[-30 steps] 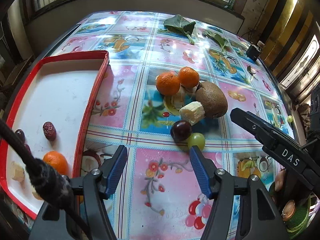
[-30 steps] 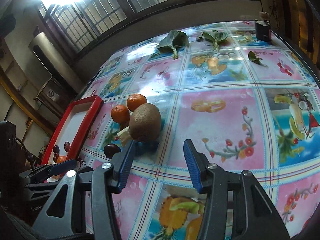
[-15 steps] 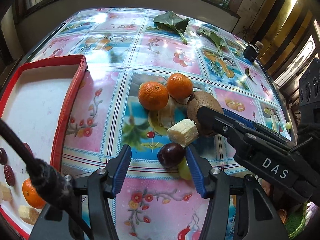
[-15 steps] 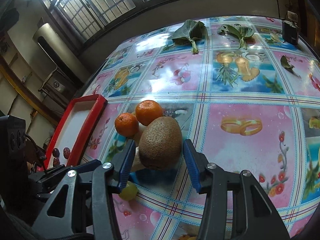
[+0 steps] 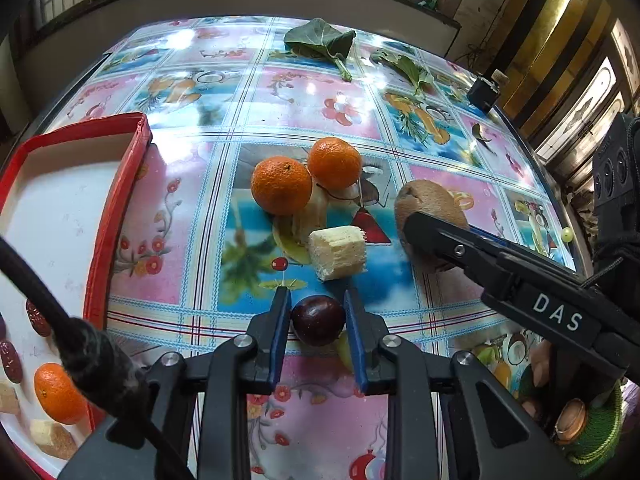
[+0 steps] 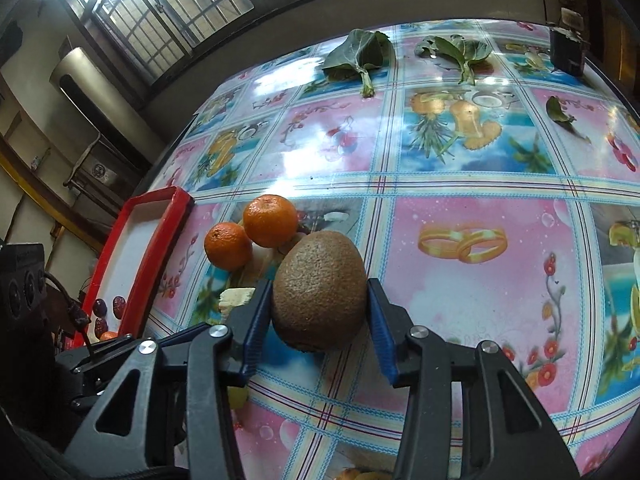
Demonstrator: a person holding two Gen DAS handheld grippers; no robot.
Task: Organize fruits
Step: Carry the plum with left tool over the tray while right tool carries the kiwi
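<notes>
A red tray [image 5: 120, 200] holding a few fruits is sitting at the counter's [image 6: 460, 288] left. The right gripper [image 6: 318, 314] is closing its fingers on a brown kiwi [image 6: 320, 292]. The left gripper [image 5: 318, 328] is squeezing a dark plum [image 5: 318, 320] on the counter, near two oranges [image 5: 281, 191].

From the left wrist we look forward, low and close over the worktop [image 5: 320, 92]. From the right wrist we look in from the right. Both views share the two oranges [image 5: 281, 185] [image 6: 270, 220] and red tray [image 5: 120, 200] [image 6: 140, 264].
</notes>
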